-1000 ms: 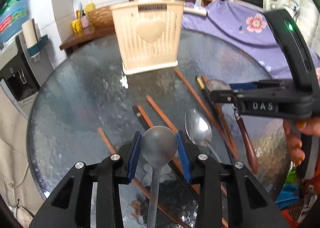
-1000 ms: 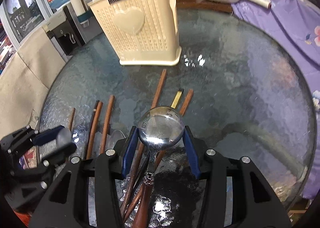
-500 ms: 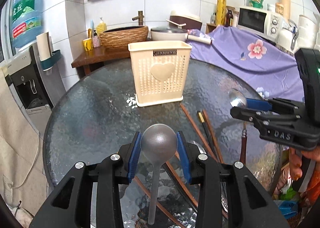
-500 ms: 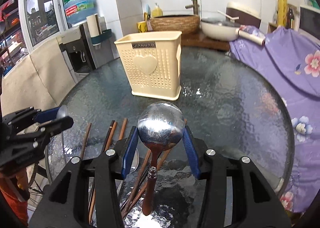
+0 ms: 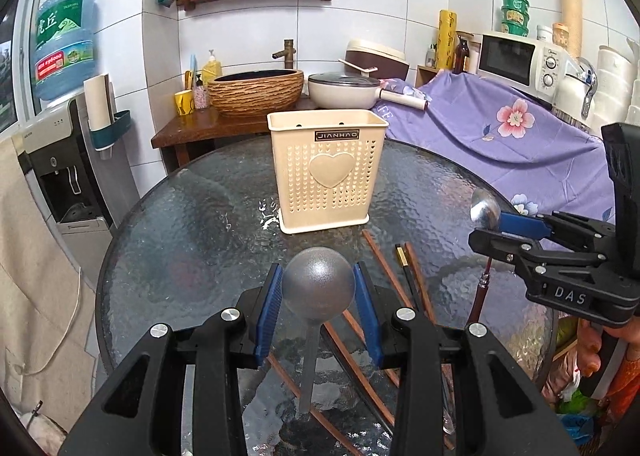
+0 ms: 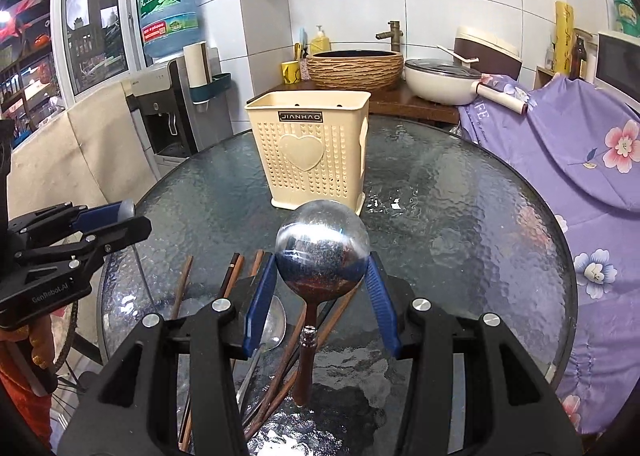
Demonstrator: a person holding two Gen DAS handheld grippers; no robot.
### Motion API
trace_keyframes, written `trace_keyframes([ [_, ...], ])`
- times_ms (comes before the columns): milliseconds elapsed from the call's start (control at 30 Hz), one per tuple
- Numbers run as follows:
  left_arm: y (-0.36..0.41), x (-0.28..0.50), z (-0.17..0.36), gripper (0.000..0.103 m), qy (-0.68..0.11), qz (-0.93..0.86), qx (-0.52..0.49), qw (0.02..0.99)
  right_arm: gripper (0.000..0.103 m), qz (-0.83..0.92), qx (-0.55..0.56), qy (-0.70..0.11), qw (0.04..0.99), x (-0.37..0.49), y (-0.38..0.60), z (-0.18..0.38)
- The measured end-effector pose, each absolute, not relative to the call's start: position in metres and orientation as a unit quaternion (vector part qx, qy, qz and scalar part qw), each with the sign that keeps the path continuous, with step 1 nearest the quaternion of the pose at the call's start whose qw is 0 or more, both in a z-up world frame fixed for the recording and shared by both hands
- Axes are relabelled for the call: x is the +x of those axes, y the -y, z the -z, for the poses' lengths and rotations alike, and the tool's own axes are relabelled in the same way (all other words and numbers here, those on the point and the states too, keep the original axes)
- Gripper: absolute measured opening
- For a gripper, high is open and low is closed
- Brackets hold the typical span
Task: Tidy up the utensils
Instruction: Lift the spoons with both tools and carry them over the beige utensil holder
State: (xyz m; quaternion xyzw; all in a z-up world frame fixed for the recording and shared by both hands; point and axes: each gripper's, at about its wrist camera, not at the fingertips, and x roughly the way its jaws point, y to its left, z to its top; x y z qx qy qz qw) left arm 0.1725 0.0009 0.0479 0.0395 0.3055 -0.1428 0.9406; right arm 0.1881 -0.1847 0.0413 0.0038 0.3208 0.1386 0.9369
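Note:
My left gripper (image 5: 318, 306) is shut on the bowl of a matte grey spoon (image 5: 318, 286), held above the table with its handle hanging down. My right gripper (image 6: 322, 296) is shut on the bowl of a shiny spoon with a brown wooden handle (image 6: 322, 246), also lifted. Each gripper shows in the other's view: the right one (image 5: 494, 225) at the right, the left one (image 6: 120, 217) at the left. The cream perforated utensil holder (image 5: 328, 171) stands upright at the far middle of the round glass table (image 5: 192, 232). Several brown chopsticks (image 5: 386, 268) and a steel spoon (image 6: 274, 322) lie below.
A purple floral cloth (image 5: 500, 127) covers a counter to the right of the table. A wooden stand with a woven basin (image 5: 256, 91) and a pan is behind the holder. A water dispenser (image 5: 60, 159) stands at the left.
Both grippers have lifted their spoons up off the table and pulled back and levelled, so the holder and the room behind now show more.

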Motion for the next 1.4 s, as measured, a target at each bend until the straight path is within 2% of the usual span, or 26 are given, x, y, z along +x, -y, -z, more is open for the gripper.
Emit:
trace_keyframes([
  [1000, 0.002, 0.205, -0.082, 0.035, -0.276, 0.169, 0.018, 0.946, 0.046, -0.176, 0.016, -0.301, 0.937, 0.214, 0.18, -0.078],
  [1233, 0.001, 0.233, -0.118, 0.035, -0.259, 0.18, -0.003, 0.949, 0.046, -0.183, 0.025, -0.294, 0.938, 0.244, 0.181, -0.103],
  [1400, 0.004, 0.259, -0.162, 0.035, -0.231, 0.178, -0.013, 0.956, 0.046, -0.188, 0.031, -0.271, 0.944, 0.272, 0.185, -0.146],
])
